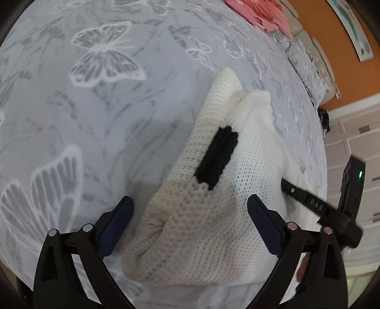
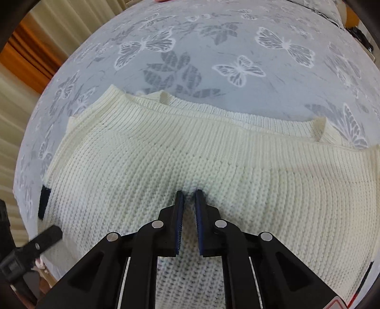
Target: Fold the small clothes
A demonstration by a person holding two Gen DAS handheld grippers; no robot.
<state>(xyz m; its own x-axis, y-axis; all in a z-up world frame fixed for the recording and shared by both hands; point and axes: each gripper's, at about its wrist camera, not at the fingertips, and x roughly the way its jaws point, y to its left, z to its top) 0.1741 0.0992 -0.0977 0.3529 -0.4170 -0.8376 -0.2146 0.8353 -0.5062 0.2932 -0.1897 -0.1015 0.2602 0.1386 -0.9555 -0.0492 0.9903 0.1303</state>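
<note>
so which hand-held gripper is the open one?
The left hand-held gripper: its jaws are spread wide around a bunched edge of the cream knit sweater. The right hand-held gripper has its jaws nearly closed, tips pressed on the sweater.

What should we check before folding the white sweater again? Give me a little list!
1. Left hand-held gripper open and ready: ok, its fingers stand wide apart around the folded end of the white sweater.
2. Left one gripping the knit: not ok, nothing pinched yet.
3. Right hand-held gripper on the sweater: ok, tips press into the knit.
4. Right one actually pinching knit: cannot tell, fingers nearly closed with a thin gap.
5. Sweater lying smooth: ok in the right wrist view; ribbed hem mostly straight.
6. Room on the butterfly bedspread ahead: ok; pink clothes lie far off.
</note>
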